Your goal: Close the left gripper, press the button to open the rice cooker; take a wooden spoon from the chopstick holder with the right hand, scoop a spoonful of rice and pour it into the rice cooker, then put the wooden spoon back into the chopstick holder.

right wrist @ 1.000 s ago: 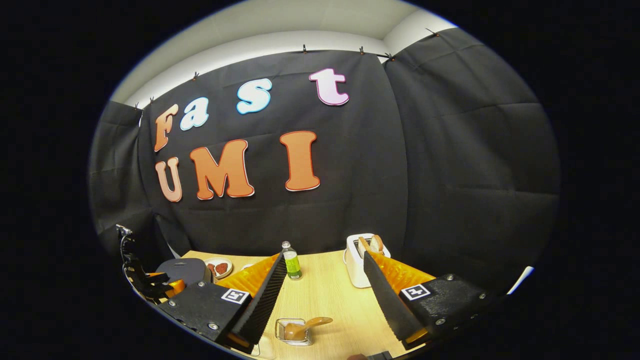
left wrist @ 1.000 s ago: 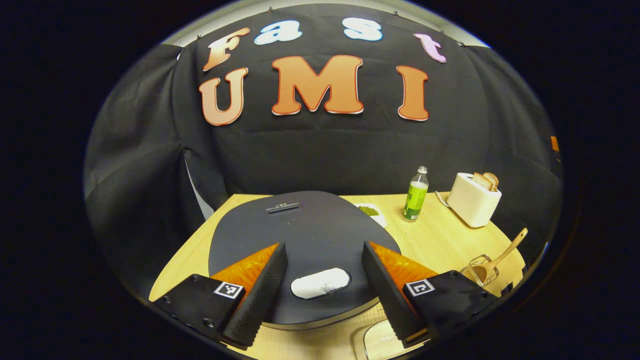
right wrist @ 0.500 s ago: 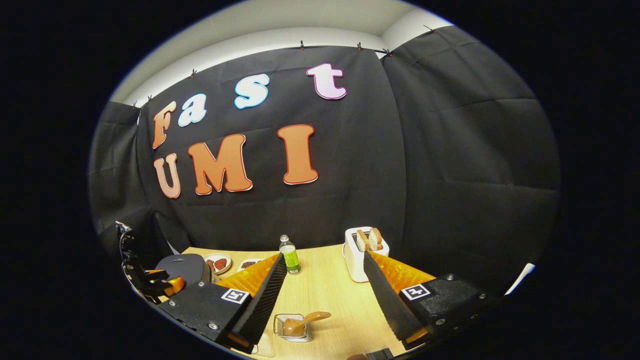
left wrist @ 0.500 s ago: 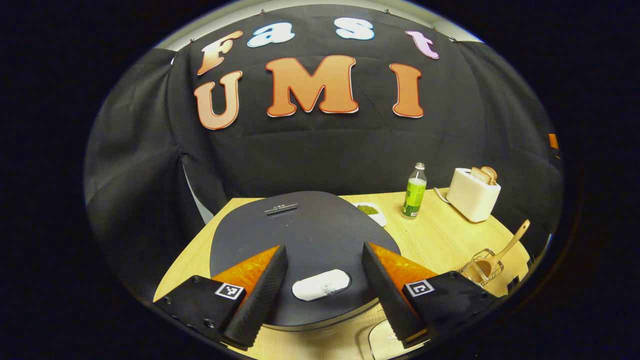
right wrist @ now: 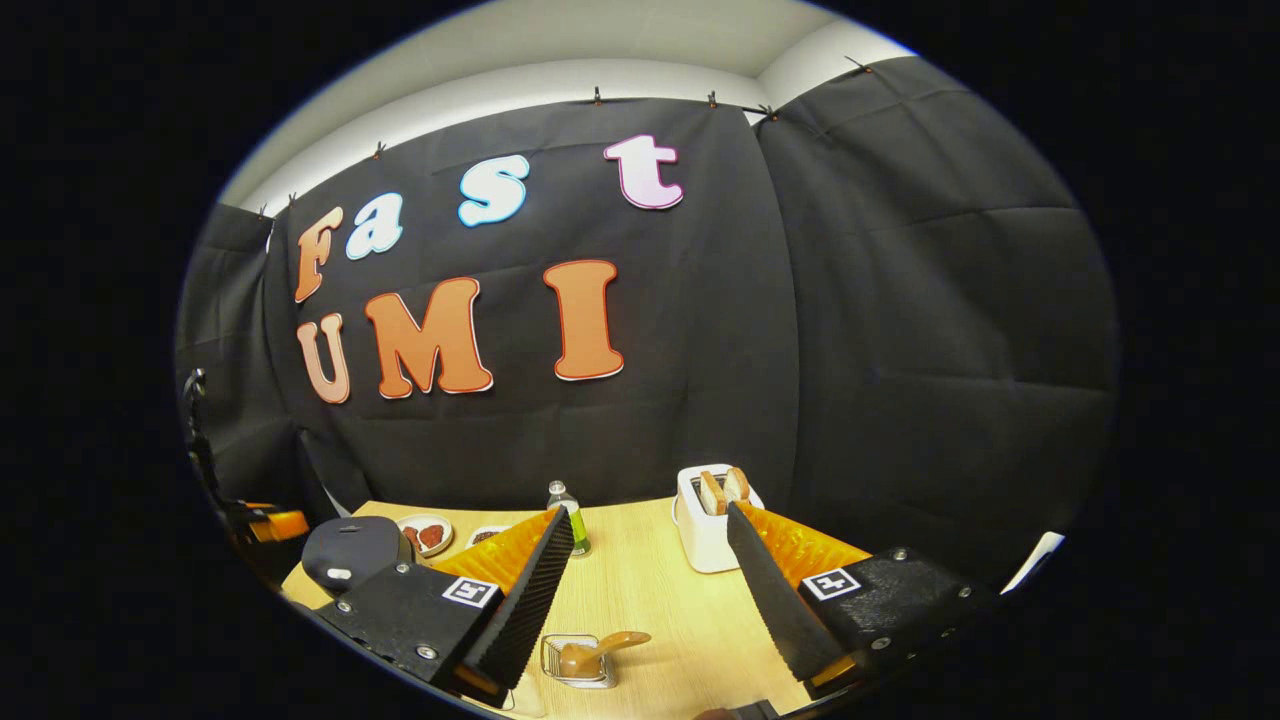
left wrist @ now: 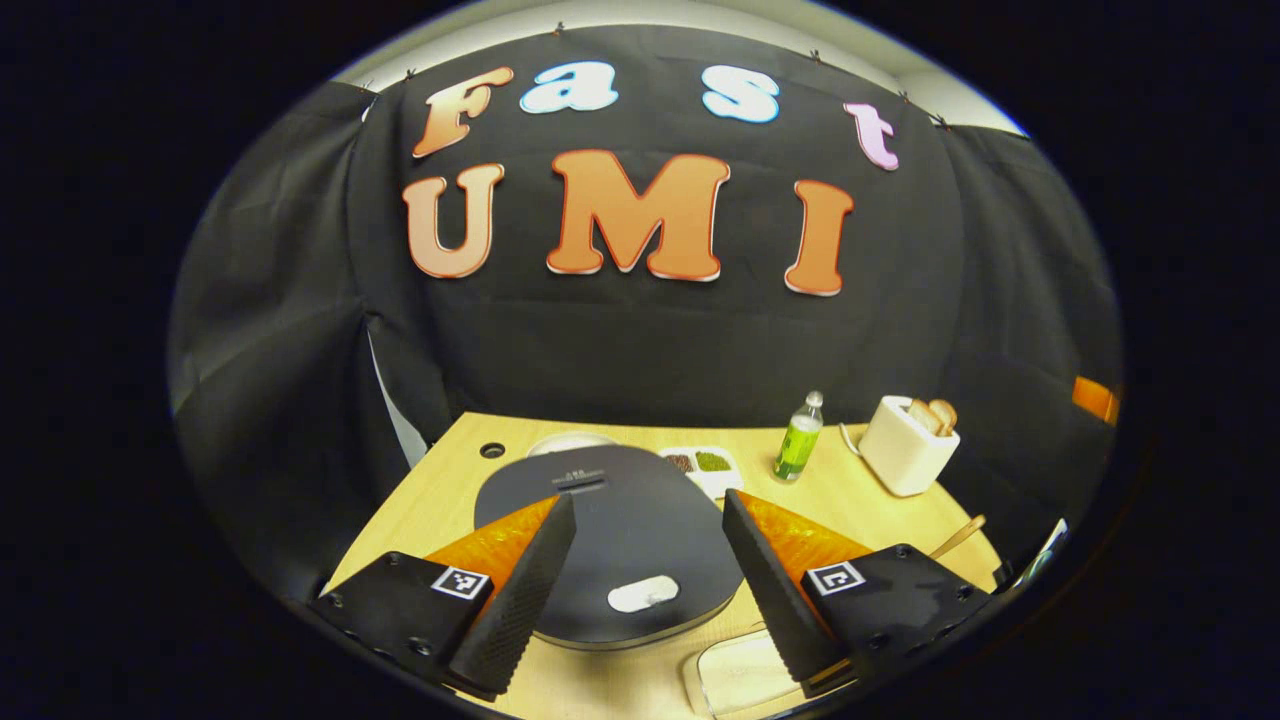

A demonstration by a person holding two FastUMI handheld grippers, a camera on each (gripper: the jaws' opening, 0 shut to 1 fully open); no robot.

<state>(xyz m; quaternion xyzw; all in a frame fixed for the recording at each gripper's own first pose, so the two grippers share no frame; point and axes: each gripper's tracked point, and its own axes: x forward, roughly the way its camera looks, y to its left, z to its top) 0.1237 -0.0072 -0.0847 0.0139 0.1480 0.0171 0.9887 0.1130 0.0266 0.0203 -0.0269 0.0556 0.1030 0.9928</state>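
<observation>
The left hand-held gripper [left wrist: 645, 590] has two long wedge-shaped fingers [left wrist: 520, 600] with a finely ribbed inner face and translucent orange plastic backing [left wrist: 495, 540] behind each. Each finger is mounted on a matte black block [left wrist: 400, 610] fixed with small round screws and bearing a square black-and-white coded marker [left wrist: 459, 583]. The right hand-held gripper [right wrist: 650, 600] is built the same way: ribbed fingers [right wrist: 525, 605], orange backing [right wrist: 800, 545], black screw-fastened blocks [right wrist: 900, 600], and a square coded marker [right wrist: 836, 584] on each.
</observation>
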